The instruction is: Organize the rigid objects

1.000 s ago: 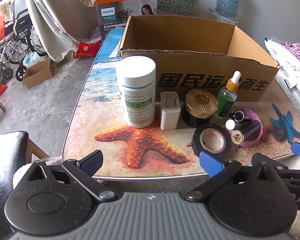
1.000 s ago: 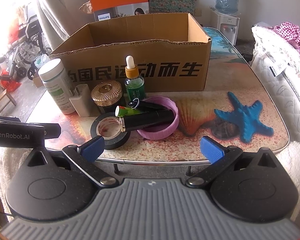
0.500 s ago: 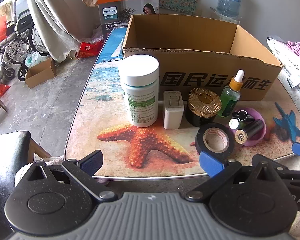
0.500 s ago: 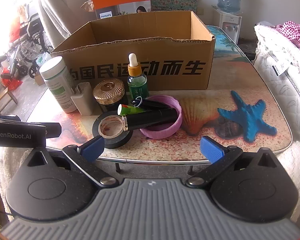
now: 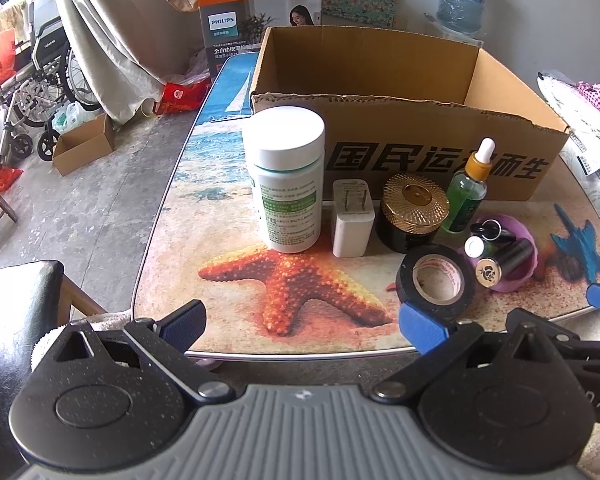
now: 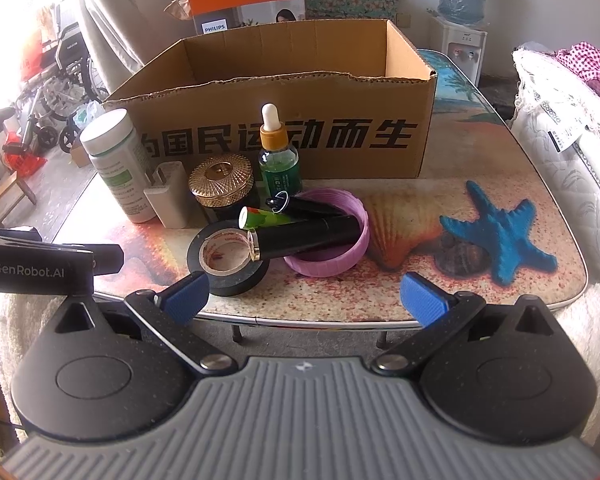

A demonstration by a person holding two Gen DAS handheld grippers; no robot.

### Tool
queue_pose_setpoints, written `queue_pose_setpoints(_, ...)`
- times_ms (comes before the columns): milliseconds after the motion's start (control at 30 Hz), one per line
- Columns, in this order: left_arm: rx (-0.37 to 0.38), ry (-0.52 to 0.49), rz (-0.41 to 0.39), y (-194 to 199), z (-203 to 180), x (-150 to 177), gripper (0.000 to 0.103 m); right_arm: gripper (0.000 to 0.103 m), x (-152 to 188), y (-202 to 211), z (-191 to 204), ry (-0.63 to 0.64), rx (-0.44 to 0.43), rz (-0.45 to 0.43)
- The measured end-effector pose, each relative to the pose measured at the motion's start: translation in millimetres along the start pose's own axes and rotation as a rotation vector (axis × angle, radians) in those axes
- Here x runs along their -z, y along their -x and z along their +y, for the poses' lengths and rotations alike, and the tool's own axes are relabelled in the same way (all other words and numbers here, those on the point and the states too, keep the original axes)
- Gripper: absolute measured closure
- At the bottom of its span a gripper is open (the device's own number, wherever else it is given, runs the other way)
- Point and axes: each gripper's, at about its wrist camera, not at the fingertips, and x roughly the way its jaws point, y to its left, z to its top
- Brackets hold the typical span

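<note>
Currently both tools sit at the near edge of the tabletop (image 5: 172, 224), each holding nothing. Left tool (image 5: 302, 326): blue pads wide apart, above the orange starfish print. Right tool (image 6: 304, 300): pads likewise wide apart, near the tape roll (image 6: 228, 258). Cardboard box (image 5: 428, 160) stands open toward the back of the tabletop, black printed characters on its front wall; what lies on its floor is hidden by that wall. Items are lined up in front of the box, from left in the left wrist view: white-capped pill bottle (image 5: 287, 178) upright; white charger plug (image 5: 352, 218) upright, prongs up, just beside the bottle; black jar with gold lid (image 5: 414, 212); green dropper bottle (image 5: 470, 188) upright, close to the box front. Black tape roll lies flat nearer the front edge, before the jar. Purple lid (image 6: 328, 240) lies open side up beside the tape, holding a black tube (image 6: 306, 236) with gold end, a green tube (image 6: 264, 217) and a small black item with a ring. The black tube's gold end overhangs the tape roll.
</note>
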Motion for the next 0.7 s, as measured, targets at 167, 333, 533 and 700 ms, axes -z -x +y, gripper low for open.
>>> queue_pose_setpoints(167, -0.004, 0.0, 0.0, -1.0, 0.6, -0.1, 0.0, 0.001, -1.0, -0.8, 1.5, 0.007, -0.002, -0.002)
queue_pose_setpoints(333, -0.01, -0.005, 0.007, -3.1, 0.4, -1.6, 0.0, 0.001, -1.7, -3.9, 2.5, 0.009, -0.01, 0.005)
queue_pose_setpoints(533, -0.011, -0.007, 0.015, -7.7, -0.3, -3.4, 0.0, 0.001, -1.9, -8.1, 3.5, 0.008, -0.013, 0.014)
queue_pose_setpoints(700, -0.007, -0.01, 0.026, -12.5, -1.4, -4.2, 0.0, 0.001, -2.8, -11.1, 4.2, 0.013, -0.01, 0.016)
